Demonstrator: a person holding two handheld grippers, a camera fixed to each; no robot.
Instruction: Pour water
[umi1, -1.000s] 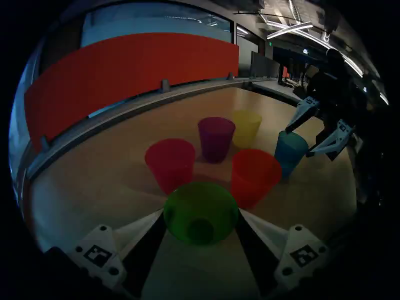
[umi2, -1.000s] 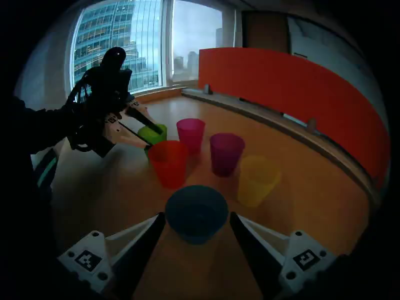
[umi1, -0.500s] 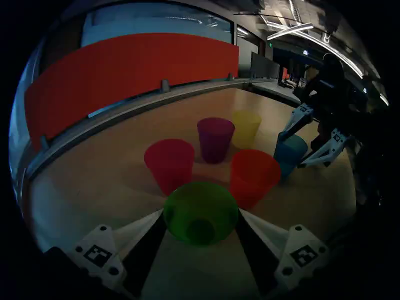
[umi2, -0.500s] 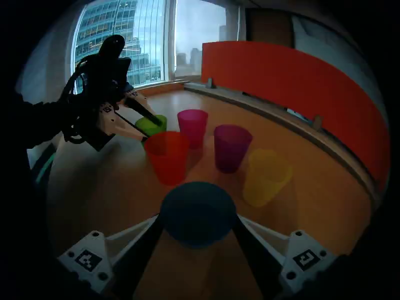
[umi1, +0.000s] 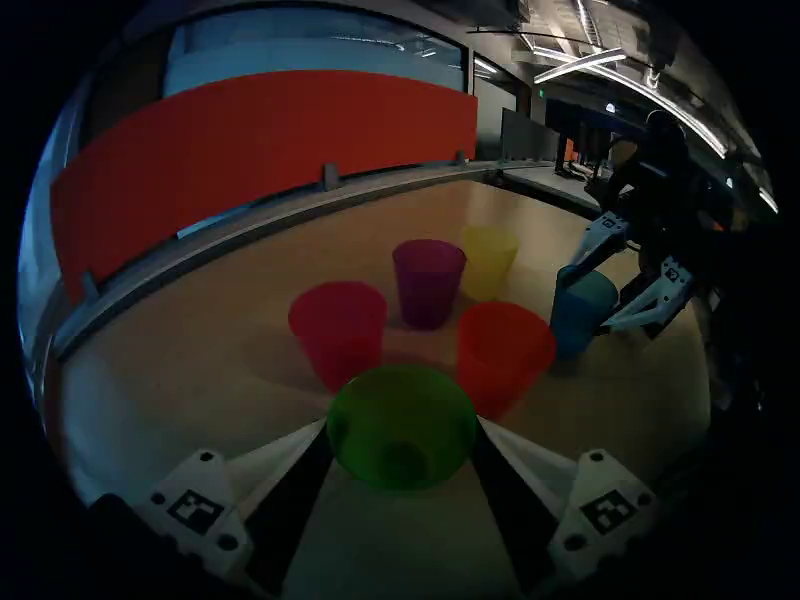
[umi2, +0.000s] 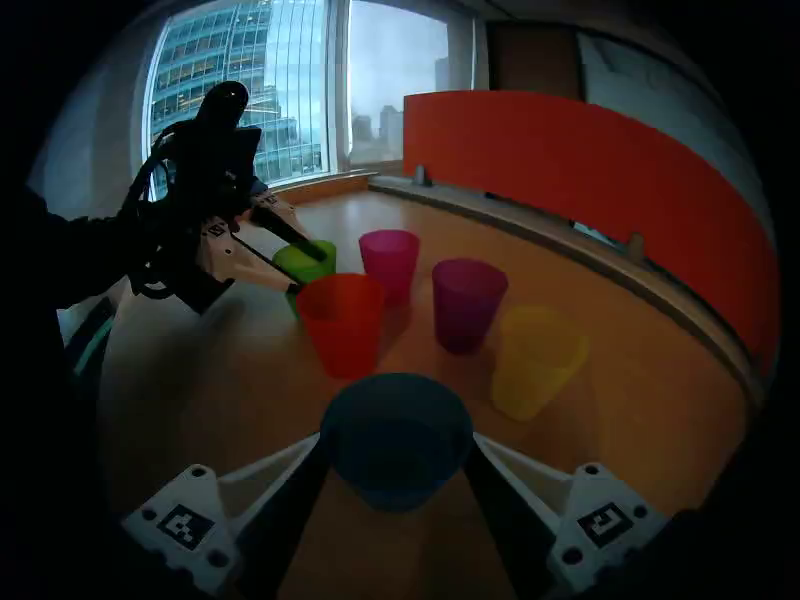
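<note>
Two tapered, translucent cups sit gripped: green cup (umi1: 402, 425), blue cup (umi2: 395, 440).

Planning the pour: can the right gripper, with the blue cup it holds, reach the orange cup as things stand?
Probably yes. In the right gripper view the orange cup stands straight ahead of the blue cup in the right gripper, bare table between.

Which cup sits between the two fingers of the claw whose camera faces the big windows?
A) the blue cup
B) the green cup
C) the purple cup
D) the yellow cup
A: in the right gripper view the blue cup sits gripped between the fingers of the right claw, while the green cup is in the left claw farther off, by the windows.
</note>
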